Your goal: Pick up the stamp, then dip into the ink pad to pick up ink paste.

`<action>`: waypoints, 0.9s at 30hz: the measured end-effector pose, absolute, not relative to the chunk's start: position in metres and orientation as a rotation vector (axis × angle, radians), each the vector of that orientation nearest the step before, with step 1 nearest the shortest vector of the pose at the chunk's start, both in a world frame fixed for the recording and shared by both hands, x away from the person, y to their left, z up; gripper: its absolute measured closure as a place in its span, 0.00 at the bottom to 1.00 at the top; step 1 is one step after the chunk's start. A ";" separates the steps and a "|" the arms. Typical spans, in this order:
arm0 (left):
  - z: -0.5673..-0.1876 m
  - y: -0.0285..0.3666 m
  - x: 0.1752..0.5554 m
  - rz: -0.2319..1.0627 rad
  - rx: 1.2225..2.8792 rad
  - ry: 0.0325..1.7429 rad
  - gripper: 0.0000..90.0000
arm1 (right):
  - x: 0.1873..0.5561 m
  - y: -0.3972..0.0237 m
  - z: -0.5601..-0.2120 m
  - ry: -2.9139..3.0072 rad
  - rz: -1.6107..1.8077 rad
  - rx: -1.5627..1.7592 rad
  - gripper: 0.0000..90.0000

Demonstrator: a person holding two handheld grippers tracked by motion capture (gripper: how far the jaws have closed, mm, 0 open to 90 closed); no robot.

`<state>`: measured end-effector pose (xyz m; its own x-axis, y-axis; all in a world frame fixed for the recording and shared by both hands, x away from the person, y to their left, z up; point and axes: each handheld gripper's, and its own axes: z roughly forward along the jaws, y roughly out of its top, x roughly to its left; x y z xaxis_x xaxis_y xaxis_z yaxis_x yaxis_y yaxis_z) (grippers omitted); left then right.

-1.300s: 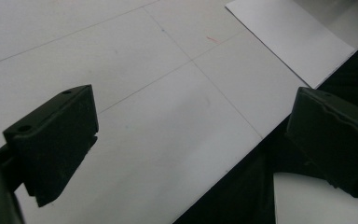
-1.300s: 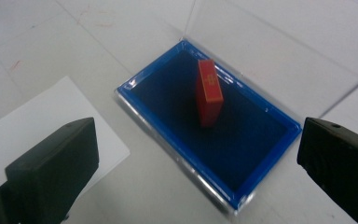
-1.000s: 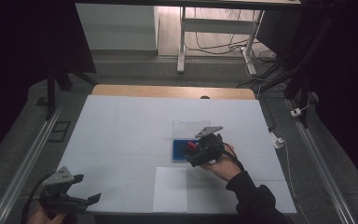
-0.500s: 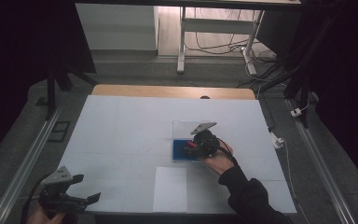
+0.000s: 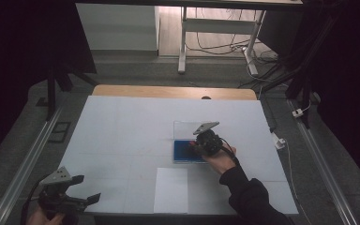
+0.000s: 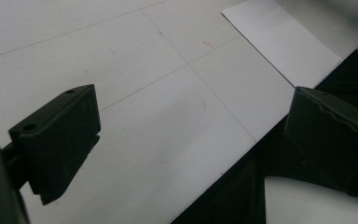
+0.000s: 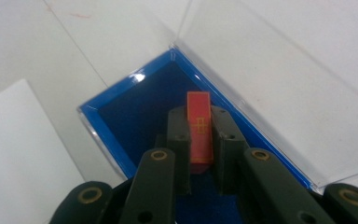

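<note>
Closing over the last moments, the right gripper (image 7: 200,140) now clamps a small red block (image 7: 199,126) between its jaws, where a second ago they stood wide above the blue box (image 5: 183,152). On the white table (image 5: 122,131), that box sits right of centre with its clear lid (image 7: 270,70) swung open on the far side; a paper sheet (image 5: 171,190) lies near the front edge. Judging by the grip, the pick is made but the block has not yet left the box: it stands upright over the blue lining, lifting and placing still ahead. At the near left corner, the left gripper (image 5: 68,194) hangs idle, jaws wide apart and holding nothing.
</note>
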<state>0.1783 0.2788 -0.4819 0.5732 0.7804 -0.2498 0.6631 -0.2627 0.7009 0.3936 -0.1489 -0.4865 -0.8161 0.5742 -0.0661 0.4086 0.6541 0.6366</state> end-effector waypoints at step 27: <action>-0.482 0.279 0.179 0.186 1.999 1.152 0.06 | 0.386 -0.166 -0.469 2.555 0.979 0.778 0.89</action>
<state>0.1785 0.2792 -0.4817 0.5737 0.7800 -0.2501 0.6617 -0.2614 0.7027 0.3862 -0.1661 -0.4695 -0.8096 0.5816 -0.0791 0.3799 0.6220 0.6847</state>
